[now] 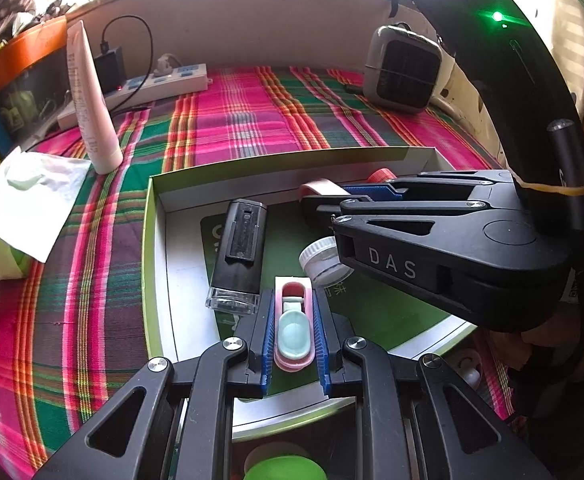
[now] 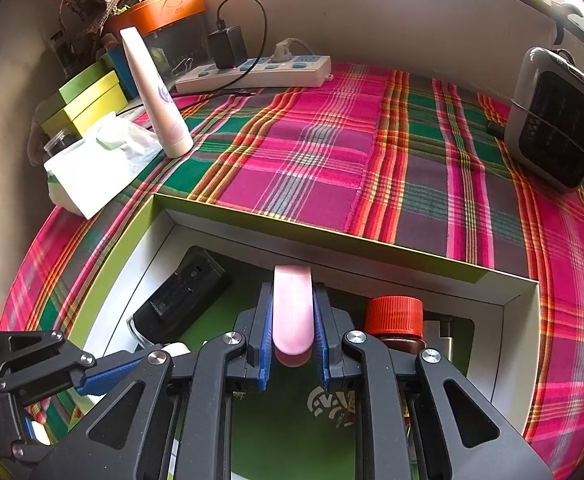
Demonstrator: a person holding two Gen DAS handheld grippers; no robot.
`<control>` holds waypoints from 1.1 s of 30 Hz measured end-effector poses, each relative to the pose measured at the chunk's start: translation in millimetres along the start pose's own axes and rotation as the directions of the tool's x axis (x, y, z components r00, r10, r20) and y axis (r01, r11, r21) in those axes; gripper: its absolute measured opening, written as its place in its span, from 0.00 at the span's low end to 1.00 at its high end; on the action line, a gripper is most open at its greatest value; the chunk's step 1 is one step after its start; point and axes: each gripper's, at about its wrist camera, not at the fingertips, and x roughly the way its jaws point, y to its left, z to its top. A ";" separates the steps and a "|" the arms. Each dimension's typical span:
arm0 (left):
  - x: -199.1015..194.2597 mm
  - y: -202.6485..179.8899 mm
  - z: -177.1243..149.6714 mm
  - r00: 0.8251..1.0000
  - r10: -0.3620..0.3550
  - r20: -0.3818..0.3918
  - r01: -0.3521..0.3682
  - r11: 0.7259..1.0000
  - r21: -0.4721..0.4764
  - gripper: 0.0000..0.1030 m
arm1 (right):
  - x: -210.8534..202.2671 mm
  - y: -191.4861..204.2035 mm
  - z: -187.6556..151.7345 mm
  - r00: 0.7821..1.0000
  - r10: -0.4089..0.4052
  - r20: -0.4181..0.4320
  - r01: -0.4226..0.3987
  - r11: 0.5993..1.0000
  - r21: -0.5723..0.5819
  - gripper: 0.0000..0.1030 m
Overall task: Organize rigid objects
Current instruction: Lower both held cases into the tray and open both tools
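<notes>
My left gripper (image 1: 293,304) is shut on a pink oblong case half (image 1: 292,354) with a mint-green insert, held over the white, green-edged box (image 1: 152,240). My right gripper (image 2: 293,296) is shut on a smooth pink cover (image 2: 293,312) near the box's far wall. In the left wrist view it comes in from the right (image 1: 333,202). In the box lie a black device with a clear end (image 1: 242,248), a small white jar (image 1: 321,260) and a red-capped brown bottle (image 2: 395,320). The left gripper's fingers (image 2: 108,374) show at the lower left of the right wrist view.
The box sits on a pink and green plaid cloth (image 2: 331,152). A pale tube (image 2: 154,96) stands upright by a tissue pack (image 2: 92,168). A power strip (image 2: 252,72) with a charger lies at the back, a small heater (image 2: 559,120) at the right, coloured boxes (image 2: 88,100) at the left.
</notes>
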 end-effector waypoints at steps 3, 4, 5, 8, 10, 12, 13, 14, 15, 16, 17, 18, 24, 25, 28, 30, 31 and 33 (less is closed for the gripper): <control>0.5 -0.6 0.1 1.000 -0.002 -0.003 0.002 1.000 0.000 0.17 | 0.0 0.3 0.1 1.000 0.000 0.000 0.000 1.000 0.000 0.18; 0.6 -0.7 0.1 1.000 -0.002 -0.003 0.002 1.000 0.001 0.17 | -0.1 0.3 0.1 1.000 0.000 0.000 0.000 1.000 0.000 0.18; 0.4 -0.6 0.2 1.000 -0.001 -0.003 0.001 1.000 0.001 0.17 | 0.0 0.2 0.2 1.000 0.000 0.000 0.000 1.000 0.000 0.18; 0.9 -0.3 0.4 1.000 0.000 -0.003 0.000 1.000 0.002 0.17 | 0.0 0.3 0.3 1.000 0.000 -0.001 0.000 1.000 -0.001 0.18; 1.0 -0.4 0.8 1.000 0.001 -0.004 -0.001 1.000 0.003 0.17 | 0.0 0.8 0.4 1.000 -0.001 -0.001 0.001 1.000 -0.003 0.18; 0.6 -0.5 0.9 1.000 0.002 -0.004 -0.002 1.000 0.004 0.17 | 0.1 0.6 0.6 1.000 -0.003 -0.001 0.003 1.000 -0.004 0.18; 0.5 -0.9 1.2 1.000 0.003 -0.003 -0.003 1.000 0.006 0.17 | 0.4 0.8 0.7 1.000 -0.003 -0.001 0.003 1.000 -0.004 0.18; 0.6 -0.7 1.5 1.000 0.001 -0.003 -0.001 1.000 0.003 0.17 | 0.5 0.6 0.7 1.000 -0.004 0.000 0.004 1.000 -0.004 0.18; 0.5 -0.4 1.4 1.000 -0.001 -0.002 0.001 1.000 0.002 0.17 | 0.6 -0.3 0.8 1.000 -0.004 0.000 0.004 1.000 -0.004 0.18; 0.4 -0.2 1.5 1.000 -0.002 -0.002 0.002 1.000 0.003 0.18 | 0.6 0.4 0.6 1.000 -0.003 -0.001 0.003 1.000 -0.005 0.18; 0.8 -0.3 1.5 1.000 -0.003 -0.002 0.003 1.000 0.003 0.18 | 0.6 0.4 0.5 1.000 -0.003 -0.001 0.003 1.000 -0.005 0.18; 0.7 -0.4 1.2 1.000 -0.004 -0.002 0.004 1.000 0.003 0.18 | 0.6 0.3 0.4 1.000 -0.003 0.000 0.003 1.000 -0.004 0.18; -0.3 -1.1 1.1 1.000 -0.008 -0.001 0.008 1.000 0.006 0.22 | -0.1 0.5 0.1 1.000 -0.004 0.004 0.004 1.000 0.001 0.21; -0.6 -2.1 1.1 1.000 -0.008 -0.001 0.008 1.000 0.008 0.23 | -0.4 0.3 0.0 1.000 -0.003 0.005 0.003 1.000 0.004 0.23; -1.4 -2.4 0.9 1.000 -0.013 -0.001 0.013 1.000 0.009 0.25 | -1.3 0.3 -0.4 1.000 0.002 0.008 -0.002 1.000 0.009 0.29; -1.9 -3.0 1.1 1.000 -0.015 -0.002 0.015 1.000 0.008 0.25 | -1.7 0.8 -0.9 1.000 0.003 0.008 -0.003 1.000 0.010 0.31; -1.9 -3.6 1.3 1.000 -0.012 -0.001 0.012 1.000 0.010 0.26 | -1.8 1.1 -0.9 1.000 0.003 0.009 -0.004 1.000 0.011 0.32; -2.2 -4.6 1.0 1.000 -0.012 -0.001 0.012 1.000 0.012 0.28 | -2.0 1.7 -1.0 1.000 0.004 0.010 -0.004 1.000 0.013 0.33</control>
